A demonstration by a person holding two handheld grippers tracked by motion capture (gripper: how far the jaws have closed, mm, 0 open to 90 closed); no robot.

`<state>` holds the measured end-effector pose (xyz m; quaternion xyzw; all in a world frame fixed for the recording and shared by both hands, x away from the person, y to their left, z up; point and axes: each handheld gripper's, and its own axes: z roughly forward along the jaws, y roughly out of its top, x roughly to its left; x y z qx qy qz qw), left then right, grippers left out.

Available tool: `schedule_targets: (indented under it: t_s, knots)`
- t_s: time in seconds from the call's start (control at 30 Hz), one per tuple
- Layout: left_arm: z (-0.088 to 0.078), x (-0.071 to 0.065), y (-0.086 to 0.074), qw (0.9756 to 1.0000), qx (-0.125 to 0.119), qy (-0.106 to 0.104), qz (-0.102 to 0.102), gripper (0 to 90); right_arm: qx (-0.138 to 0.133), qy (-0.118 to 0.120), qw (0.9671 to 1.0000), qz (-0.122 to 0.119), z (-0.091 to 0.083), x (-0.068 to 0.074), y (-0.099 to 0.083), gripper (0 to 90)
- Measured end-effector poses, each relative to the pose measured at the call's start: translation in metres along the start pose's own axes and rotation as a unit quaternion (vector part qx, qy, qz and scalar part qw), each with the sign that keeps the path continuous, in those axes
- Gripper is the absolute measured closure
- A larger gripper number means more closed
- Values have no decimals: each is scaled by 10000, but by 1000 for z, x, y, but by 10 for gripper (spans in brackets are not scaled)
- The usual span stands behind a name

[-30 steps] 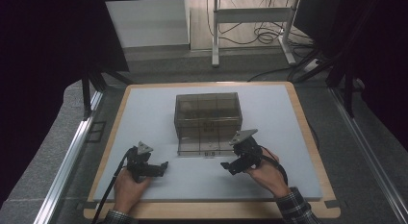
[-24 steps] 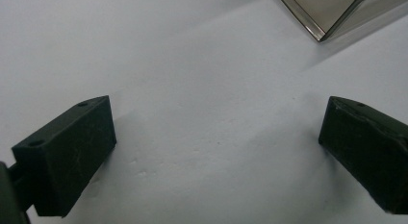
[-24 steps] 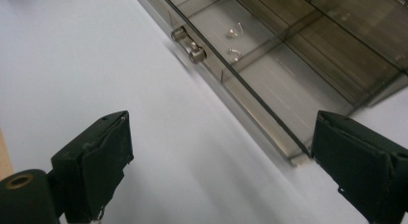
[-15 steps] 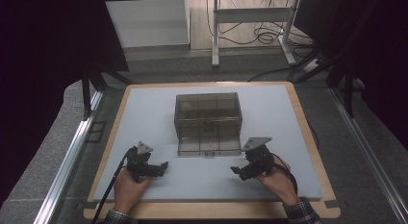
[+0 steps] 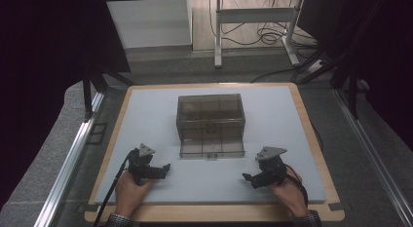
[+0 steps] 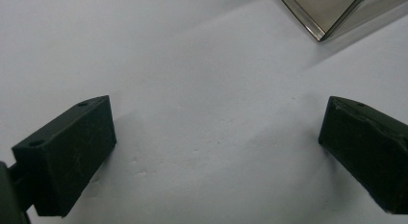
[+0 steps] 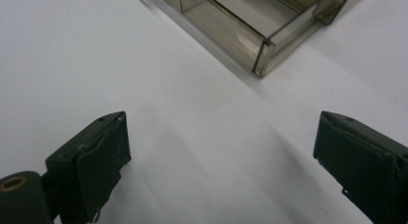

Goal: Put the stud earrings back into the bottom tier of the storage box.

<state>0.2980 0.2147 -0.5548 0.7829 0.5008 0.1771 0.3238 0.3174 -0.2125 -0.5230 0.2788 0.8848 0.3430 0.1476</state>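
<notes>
Fingers [image 6: 72, 152] of both grippers gape wide, empty, low in the frame. Smoky plastic box [image 5: 210, 123] sits mid-tabletop [image 5: 292, 139], drawer pulled out. Next, probably reaching back toward it.

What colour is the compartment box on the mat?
Smoky grey-brown, see-through plastic box; the right gripper view shows it best.

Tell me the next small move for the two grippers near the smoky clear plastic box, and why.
Probably ease the right gripper forward toward the smoky clear plastic compartment box, whose open lid lies flat on the white mat. Both it and the left gripper rest open and empty, apart from the box.
</notes>
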Motion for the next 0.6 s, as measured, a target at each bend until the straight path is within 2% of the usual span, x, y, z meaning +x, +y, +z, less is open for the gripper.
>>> schedule_targets:
  t_s: [0.27, 0.6]
  knots:
    - [0, 0, 0, 10000, -19, 4, -16, 0, -87, -61, 9997, 221, 4, -5, -13, 44]
    - [1, -1, 0, 10000, -25, 1, -40, 0, -70, -54, 9997, 243, 5, -6, -14, 42]
